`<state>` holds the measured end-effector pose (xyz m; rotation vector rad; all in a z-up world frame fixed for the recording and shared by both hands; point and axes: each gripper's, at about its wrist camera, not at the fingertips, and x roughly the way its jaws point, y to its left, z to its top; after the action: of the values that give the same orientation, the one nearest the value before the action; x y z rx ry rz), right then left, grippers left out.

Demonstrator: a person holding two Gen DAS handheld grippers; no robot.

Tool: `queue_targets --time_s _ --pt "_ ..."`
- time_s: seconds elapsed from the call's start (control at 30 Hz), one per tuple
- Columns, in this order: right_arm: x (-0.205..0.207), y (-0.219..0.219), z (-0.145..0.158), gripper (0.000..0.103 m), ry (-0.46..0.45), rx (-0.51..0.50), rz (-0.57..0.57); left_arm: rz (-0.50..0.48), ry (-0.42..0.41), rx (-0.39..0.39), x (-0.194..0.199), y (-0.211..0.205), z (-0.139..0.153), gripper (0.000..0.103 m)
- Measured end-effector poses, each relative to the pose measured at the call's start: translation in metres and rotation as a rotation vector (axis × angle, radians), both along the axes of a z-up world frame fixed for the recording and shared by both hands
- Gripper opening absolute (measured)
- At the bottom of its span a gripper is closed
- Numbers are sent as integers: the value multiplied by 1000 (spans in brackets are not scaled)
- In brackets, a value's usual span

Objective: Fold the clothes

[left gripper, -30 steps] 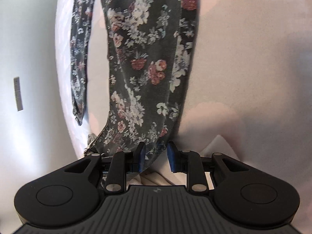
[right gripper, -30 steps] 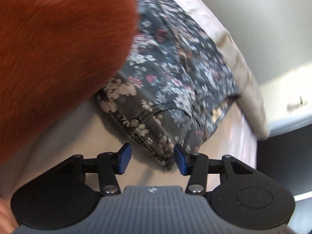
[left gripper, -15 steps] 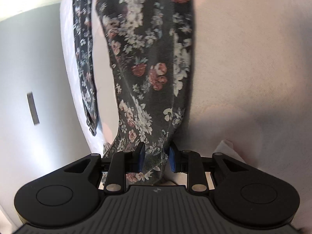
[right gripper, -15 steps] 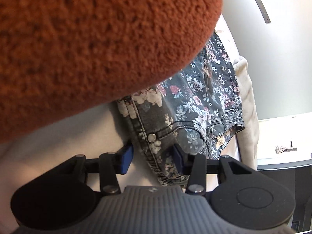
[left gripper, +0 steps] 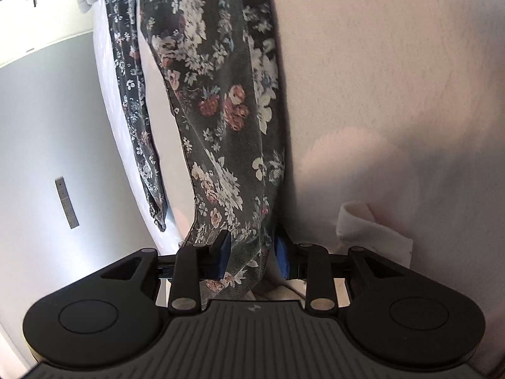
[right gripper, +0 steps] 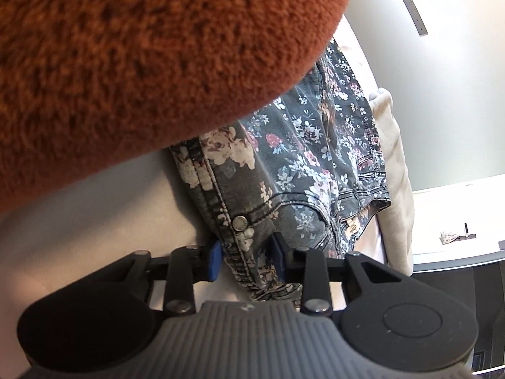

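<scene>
Dark floral-print jeans lie on a pale bed cover. In the left wrist view one trouser leg (left gripper: 221, 101) runs away from me, and its hem end sits between the blue pads of my left gripper (left gripper: 252, 252), whose jaws stand around the cloth with a small gap. The other leg (left gripper: 135, 101) lies to the left. In the right wrist view the waistband (right gripper: 240, 230) with a metal button (right gripper: 239, 222) sits between the pads of my right gripper (right gripper: 244, 255), which also stand around the cloth.
A rust-orange fuzzy sleeve (right gripper: 142, 63) fills the upper left of the right wrist view. A beige cloth (right gripper: 394, 170) lies beyond the jeans. A white folded cloth (left gripper: 372, 230) lies right of the left gripper. The bed edge (left gripper: 126, 145) drops to a grey floor.
Both grippers moved forward onto the jeans: the leg hem slid between the left pads and the waistband between the right pads. Both pairs of jaws narrowed.
</scene>
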<state>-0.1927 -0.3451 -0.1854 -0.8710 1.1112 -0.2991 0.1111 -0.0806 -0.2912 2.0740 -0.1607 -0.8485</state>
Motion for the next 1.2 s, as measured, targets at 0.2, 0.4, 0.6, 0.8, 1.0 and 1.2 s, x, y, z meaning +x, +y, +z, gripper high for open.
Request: queue_targets --time_s 0.2,0.4,0.6,0.8,1.0,1.2 --pt "12 5 8 20 -6 5 -21 170 102 -60 8 -20 10 11" --pt "29 10 29 14 -37 10 -23 243 148 -135 7 -28 32 1" --pt "50 17 62 12 -81 -16 5 287 192 -278 9 -41 76 1" --pt "84 6 93 11 -143 -46 -14 270 182 -351 18 -58 110 1" --pt "76 -24 111 11 -270 -41 -121 292 162 -395 36 -78 135 1" --pt "82 -70 126 11 -323 6 -199 356 188 -426 65 -109 162 1"
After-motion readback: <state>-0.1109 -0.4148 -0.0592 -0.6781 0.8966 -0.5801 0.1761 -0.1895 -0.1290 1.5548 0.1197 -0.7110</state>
